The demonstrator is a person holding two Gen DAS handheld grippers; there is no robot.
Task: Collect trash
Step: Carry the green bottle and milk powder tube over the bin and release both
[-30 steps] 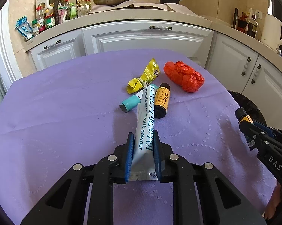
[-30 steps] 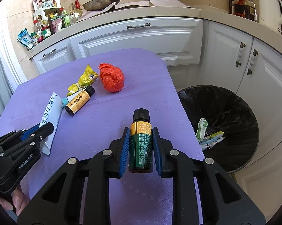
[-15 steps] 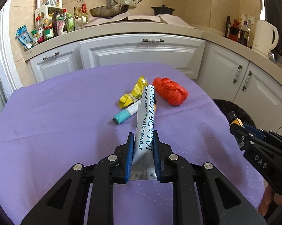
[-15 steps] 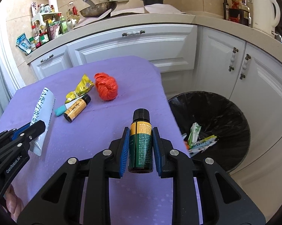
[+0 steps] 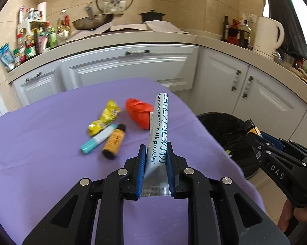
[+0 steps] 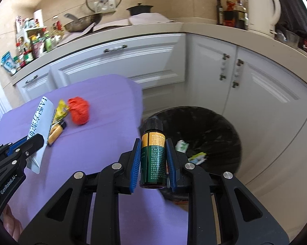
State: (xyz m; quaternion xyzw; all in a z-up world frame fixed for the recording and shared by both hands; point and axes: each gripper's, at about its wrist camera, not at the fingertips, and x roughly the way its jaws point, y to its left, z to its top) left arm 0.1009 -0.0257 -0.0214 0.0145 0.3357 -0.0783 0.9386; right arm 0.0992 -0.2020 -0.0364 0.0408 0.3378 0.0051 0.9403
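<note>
Both grippers are pointing downward: left gripper (image 5: 156,159) clamping the milk powder sachet (image 5: 160,130), right gripper (image 6: 153,159) clamping the green bottle (image 6: 153,157); table edge (image 6: 140,110) and open bin (image 6: 220,134) at two o'clock.

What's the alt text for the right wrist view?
The right gripper clamps a small green-and-yellow glass bottle with a black cap, near a round black-lined trash bin holding wrappers. Left, the left gripper holds a white milk-powder sachet over the purple tablecloth.

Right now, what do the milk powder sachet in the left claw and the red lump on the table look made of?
Milk powder sachet: glossy printed film, likely foil-lined; its crimped end is silvery. Red lump: thin crinkled plastic, probably a bag, shiny and creased.
</note>
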